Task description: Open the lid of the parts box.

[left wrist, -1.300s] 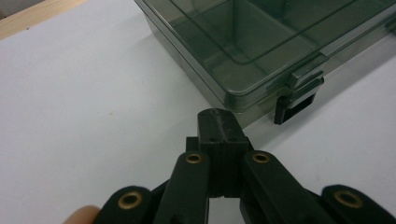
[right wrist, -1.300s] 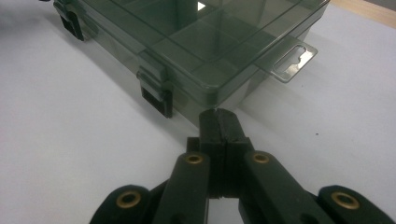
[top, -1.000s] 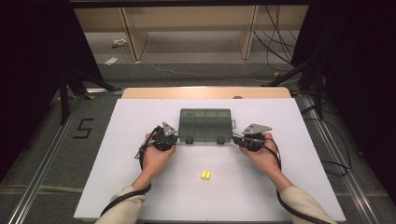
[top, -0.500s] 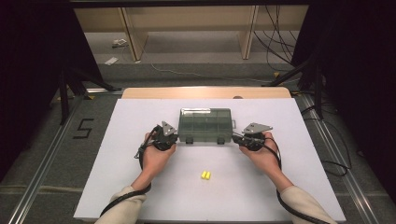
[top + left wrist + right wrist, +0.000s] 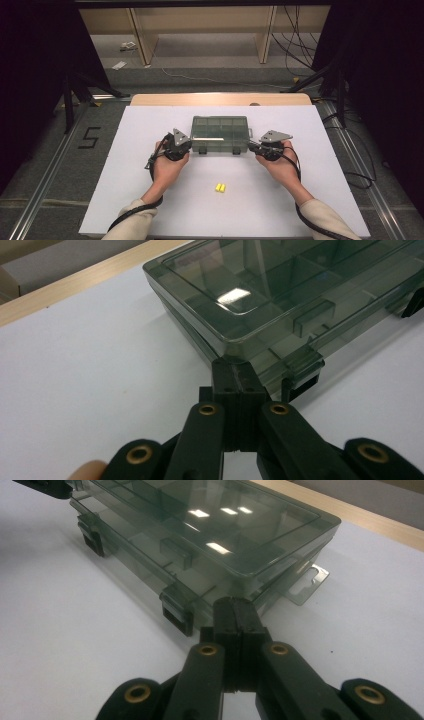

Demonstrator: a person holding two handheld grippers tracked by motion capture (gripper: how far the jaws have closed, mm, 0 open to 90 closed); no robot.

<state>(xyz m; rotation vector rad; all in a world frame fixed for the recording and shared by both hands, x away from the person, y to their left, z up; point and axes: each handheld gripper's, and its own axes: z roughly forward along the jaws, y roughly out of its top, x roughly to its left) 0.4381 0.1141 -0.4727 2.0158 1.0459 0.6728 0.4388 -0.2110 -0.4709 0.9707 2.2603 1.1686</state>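
A person sits at a white table (image 5: 125, 165), forearms reaching in from the near edge, a two-jaw gripper in each hand. On the left, the left gripper (image 5: 187, 148) rests with its tip at the near left corner of a smoky, see-through compartment box (image 5: 220, 131). In the left gripper view, its black jaws are pressed flat together with nothing between them, and their tip (image 5: 234, 371) meets the box's corner (image 5: 280, 300) just below the lid's rim, beside a small front latch (image 5: 303, 371).

The box lies flat in the middle of the table, lid down, long side facing the person. Nearer the person, well apart from the box and both grippers, two small yellow pieces (image 5: 220, 187) lie side by side on the table.

On the right, the right gripper (image 5: 251, 146) sits with its tip at the box's near right corner. In the right gripper view, its jaws are likewise closed on nothing, tip (image 5: 235, 609) against the corner (image 5: 220, 525), between a front latch (image 5: 178, 609) and a clear hanging tab (image 5: 309, 582) on the box's end.
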